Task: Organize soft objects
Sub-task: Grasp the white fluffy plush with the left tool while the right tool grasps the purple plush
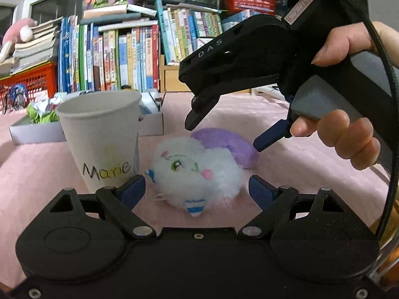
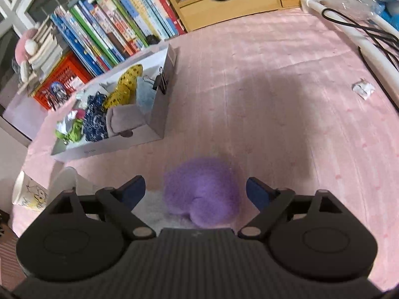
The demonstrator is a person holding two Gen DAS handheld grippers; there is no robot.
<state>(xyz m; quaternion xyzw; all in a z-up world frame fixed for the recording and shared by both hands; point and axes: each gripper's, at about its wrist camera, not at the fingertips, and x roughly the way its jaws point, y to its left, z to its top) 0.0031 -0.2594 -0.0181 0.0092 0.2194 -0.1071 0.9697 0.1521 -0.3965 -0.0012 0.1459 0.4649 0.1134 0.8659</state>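
A white fluffy plush toy (image 1: 197, 172) with a purple back (image 1: 224, 142) lies on the pink cloth. My left gripper (image 1: 197, 191) is open, low, with the plush between and just beyond its fingers. My right gripper (image 1: 222, 134) hovers open just above the plush, pointing down; in the right wrist view the gripper (image 2: 195, 190) is open over the purple part (image 2: 202, 191). A low white box (image 2: 159, 114) holding several soft items sits behind to the left.
A white paper cup (image 1: 102, 137) marked "Marie" stands just left of the plush, next to my left finger. Another cup (image 2: 27, 191) lies on its side far left. Books (image 1: 112, 57), a red crate (image 1: 30, 79) and wooden drawers (image 2: 232, 0) line the back. A cable (image 2: 361, 27) lies right.
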